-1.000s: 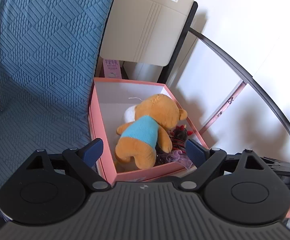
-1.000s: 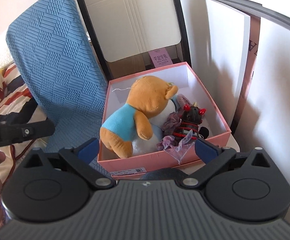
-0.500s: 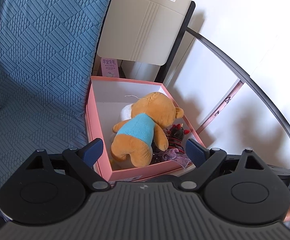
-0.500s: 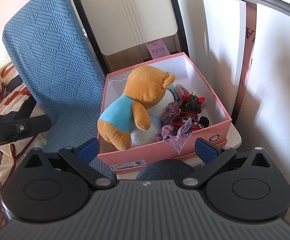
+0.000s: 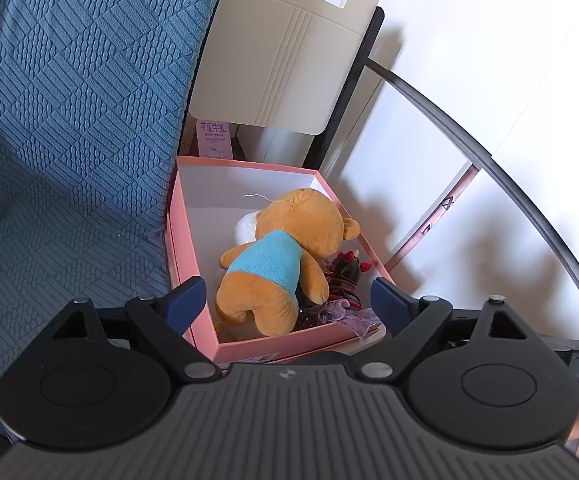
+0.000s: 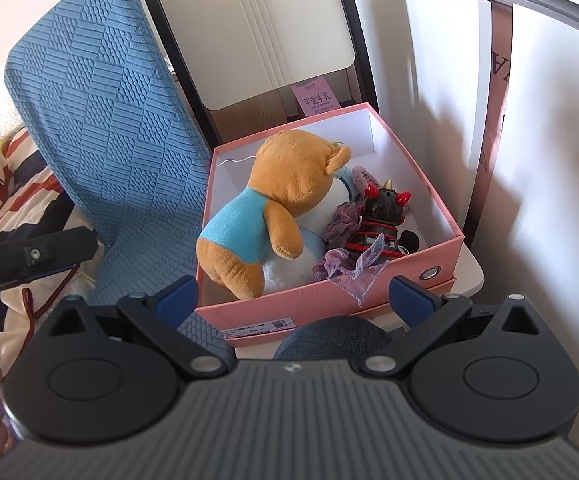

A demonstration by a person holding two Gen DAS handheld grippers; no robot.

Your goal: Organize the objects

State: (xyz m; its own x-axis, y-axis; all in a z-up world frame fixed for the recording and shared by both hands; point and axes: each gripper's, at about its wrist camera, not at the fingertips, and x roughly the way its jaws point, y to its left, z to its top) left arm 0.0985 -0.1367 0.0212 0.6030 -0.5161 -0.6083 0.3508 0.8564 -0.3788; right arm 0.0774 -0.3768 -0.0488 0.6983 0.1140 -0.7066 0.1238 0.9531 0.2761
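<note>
An open pink box (image 5: 193, 280) (image 6: 321, 300) stands on a small white table. In it lie a brown plush bear in a blue shirt (image 5: 281, 256) (image 6: 273, 208), a black toy with red horns (image 5: 347, 270) (image 6: 381, 216) and a purple gauze pouch (image 6: 349, 264). My left gripper (image 5: 289, 300) is open and empty, above the box's near edge. My right gripper (image 6: 295, 296) is open and empty, above the box's near wall. The left gripper's body also shows at the left of the right wrist view (image 6: 29, 256).
A blue textured cushion (image 5: 77, 140) (image 6: 101, 120) leans left of the box. A beige chair back (image 5: 281, 56) (image 6: 257, 32) and a pink carton (image 5: 213, 138) (image 6: 317, 100) stand behind it. A dark curved rail (image 5: 489, 152) and white wall lie to the right. A striped cloth (image 6: 5, 192) lies far left.
Both grippers have drawn back and up from the box, so it looks smaller and more of its front shows. Both stay open and empty. The toys have not moved.
</note>
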